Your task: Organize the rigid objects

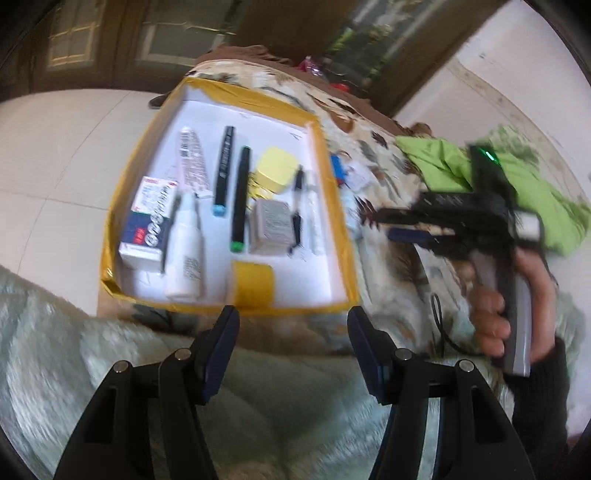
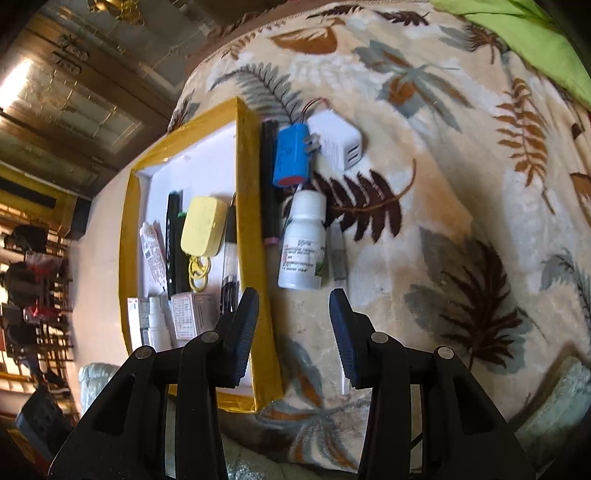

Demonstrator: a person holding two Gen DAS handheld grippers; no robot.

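Observation:
A yellow-rimmed white tray (image 1: pixel 334 206) (image 2: pixel 251 206) lies on the leaf-patterned blanket. It holds markers (image 1: pixel 240 199), a yellow case (image 1: pixel 277 168) (image 2: pixel 203 225), small boxes (image 1: pixel 147 221), a white bottle (image 1: pixel 186 247) and a tube. My left gripper (image 1: pixel 293 339) is open and empty just before the tray's near rim. My right gripper (image 2: pixel 293 325) (image 1: pixel 406 225) is open and empty, right of the tray. Ahead of it on the blanket lie a white pill bottle (image 2: pixel 303 240), a blue cylinder (image 2: pixel 291 155), a white charger (image 2: pixel 338 142), a dark pen (image 2: pixel 269 181) and a clear pen (image 2: pixel 340 266).
A green cloth (image 1: pixel 480 170) (image 2: pixel 524 33) lies at the blanket's far right. A pale fluffy blanket (image 1: pixel 258 398) covers the near side. Tiled floor (image 1: pixel 55 147) lies left of the tray, past the bed edge. Dark furniture stands behind.

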